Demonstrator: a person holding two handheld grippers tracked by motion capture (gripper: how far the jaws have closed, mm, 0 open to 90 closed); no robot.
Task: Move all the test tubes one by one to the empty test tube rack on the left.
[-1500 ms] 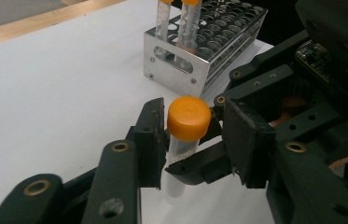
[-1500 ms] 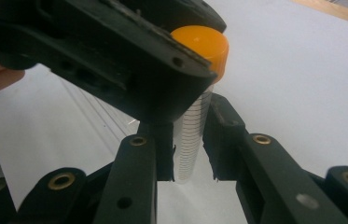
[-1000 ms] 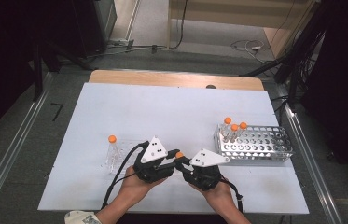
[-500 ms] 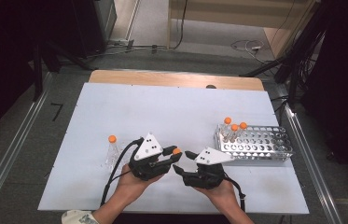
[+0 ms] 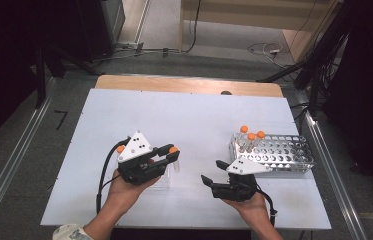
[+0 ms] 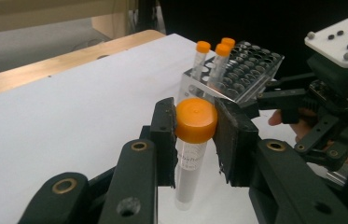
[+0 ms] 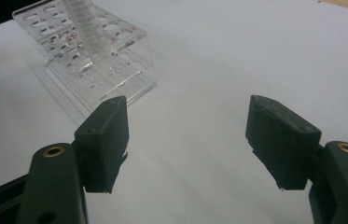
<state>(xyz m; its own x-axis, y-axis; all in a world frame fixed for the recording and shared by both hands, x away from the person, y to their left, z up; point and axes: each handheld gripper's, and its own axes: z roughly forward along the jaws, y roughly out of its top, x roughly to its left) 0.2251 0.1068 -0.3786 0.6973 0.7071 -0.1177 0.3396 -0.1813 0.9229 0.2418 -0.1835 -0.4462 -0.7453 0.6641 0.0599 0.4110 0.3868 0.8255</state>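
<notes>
My left hand-held gripper (image 6: 195,135) is clamped on an orange-capped tube (image 6: 191,154), gripped just under its cap and upright above the desk (image 5: 194,115). My right hand-held gripper (image 7: 188,140) has just been opening, with nothing between its jaws; the tube rack (image 7: 92,65) stands just beyond it.

High view. The table (image 5: 184,115) fills the centre of the frame. A tube rack (image 5: 279,155) stands at centre right, with three capped tubes (image 5: 251,140) upright in its left end. The left gripper (image 5: 166,157), lower left of centre, holds a tube (image 6: 191,149); another tube (image 5: 120,149) apparently lies behind it. The right gripper (image 5: 213,172) sits lower centre, just left of the rack.
</notes>
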